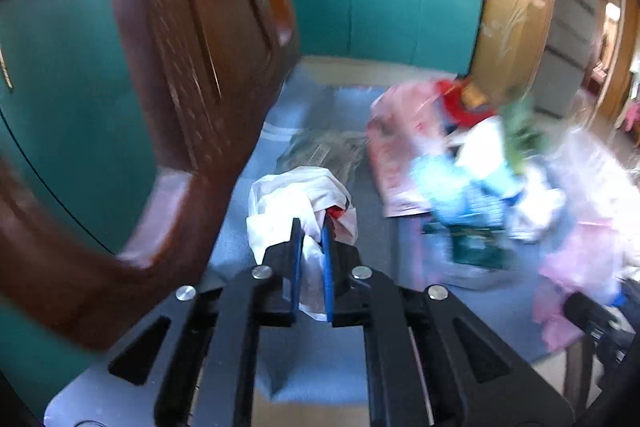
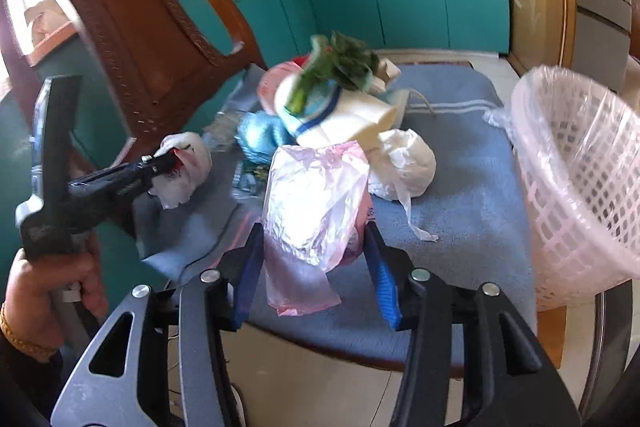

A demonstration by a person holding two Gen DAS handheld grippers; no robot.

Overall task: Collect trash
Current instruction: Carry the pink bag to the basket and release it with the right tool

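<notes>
Blue cloth is covering the table, and the trash is lying on it in a loose heap: a carton, greens, a knotted white bag. Left gripper is pinching a crumpled white bag near the wooden chair, blue pads pressed into it. Right gripper is straddling a pink bag, jaws half spread; whether the pads are pressing it, cannot tell. Pink basket, plastic-lined, is sitting at the table's right edge.
</notes>
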